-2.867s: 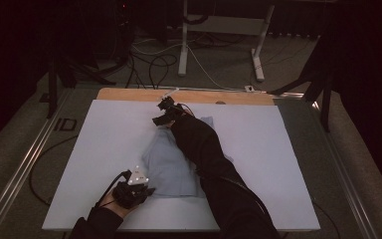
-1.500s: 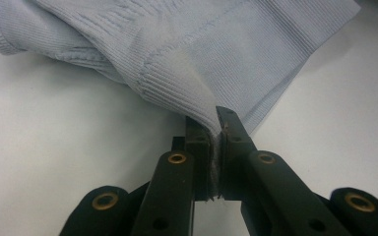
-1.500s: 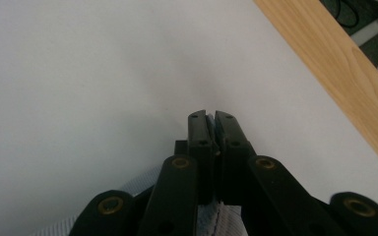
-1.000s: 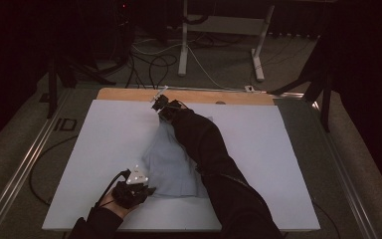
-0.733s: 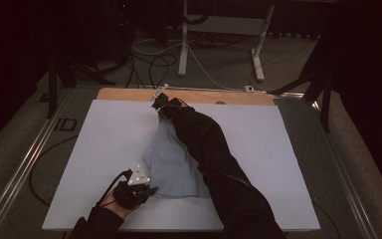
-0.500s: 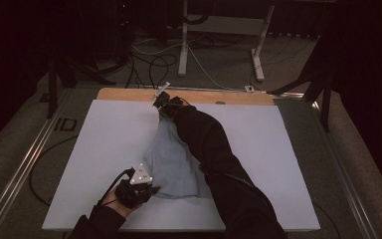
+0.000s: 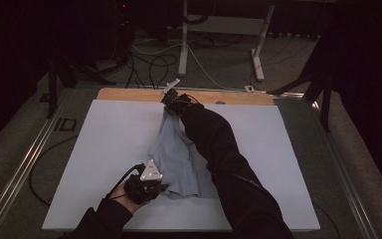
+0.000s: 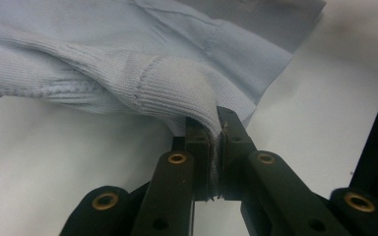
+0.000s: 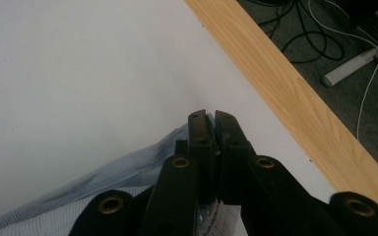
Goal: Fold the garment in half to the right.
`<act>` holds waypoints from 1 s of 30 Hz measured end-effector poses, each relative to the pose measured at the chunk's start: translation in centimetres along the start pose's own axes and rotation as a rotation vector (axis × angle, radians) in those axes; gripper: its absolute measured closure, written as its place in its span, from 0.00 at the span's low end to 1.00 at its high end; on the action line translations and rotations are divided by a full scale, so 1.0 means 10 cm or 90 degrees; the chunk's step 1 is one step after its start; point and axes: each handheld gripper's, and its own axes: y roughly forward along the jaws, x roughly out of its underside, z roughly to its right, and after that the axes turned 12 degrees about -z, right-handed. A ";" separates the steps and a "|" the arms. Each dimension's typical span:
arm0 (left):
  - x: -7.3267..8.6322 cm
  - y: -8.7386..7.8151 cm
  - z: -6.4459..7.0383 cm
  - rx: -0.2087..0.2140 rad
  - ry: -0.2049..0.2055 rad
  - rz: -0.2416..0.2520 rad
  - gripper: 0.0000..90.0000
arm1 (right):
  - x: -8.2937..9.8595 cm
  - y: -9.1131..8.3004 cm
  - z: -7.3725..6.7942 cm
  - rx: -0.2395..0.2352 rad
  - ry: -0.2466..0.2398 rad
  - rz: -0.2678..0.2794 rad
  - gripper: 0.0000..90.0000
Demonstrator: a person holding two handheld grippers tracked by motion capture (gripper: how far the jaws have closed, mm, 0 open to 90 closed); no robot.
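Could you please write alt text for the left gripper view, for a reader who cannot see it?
The left gripper, its two black jaws closed, pinches a ribbed edge of a light blue knit garment. The garment spreads away across the upper part of the view, over a white table surface.

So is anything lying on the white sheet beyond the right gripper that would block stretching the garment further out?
Nothing visible does. The right gripper grips the light blue garment near the far edge of the white sheet; ahead are bare sheet and the wooden strip of table edge.
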 end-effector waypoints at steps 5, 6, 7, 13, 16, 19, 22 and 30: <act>-0.09 0.00 0.04 0.000 0.016 0.001 0.97 | 0.04 -0.06 0.05 0.009 0.013 0.010 0.97; -0.10 0.00 0.05 0.000 0.018 0.000 0.97 | 0.05 -0.07 0.07 0.008 0.020 0.014 0.97; -0.12 0.01 0.06 0.000 0.022 0.000 0.97 | 0.06 -0.08 0.08 0.008 0.019 0.016 0.97; -0.20 0.03 0.10 0.005 0.033 0.001 0.97 | 0.13 -0.17 0.15 0.011 0.031 0.023 0.97; -0.25 0.04 0.13 0.008 0.042 0.002 0.97 | 0.17 -0.21 0.18 0.012 0.033 0.027 0.97; -0.30 0.04 0.16 0.009 0.052 0.001 0.97 | 0.22 -0.23 0.21 0.012 0.039 0.029 0.97; -0.36 0.05 0.18 0.012 0.058 0.003 0.97 | 0.26 -0.26 0.26 0.013 0.046 0.030 0.97; -0.55 0.13 0.27 0.023 0.089 -0.004 0.97 | 0.41 -0.32 0.38 0.012 0.066 0.041 0.97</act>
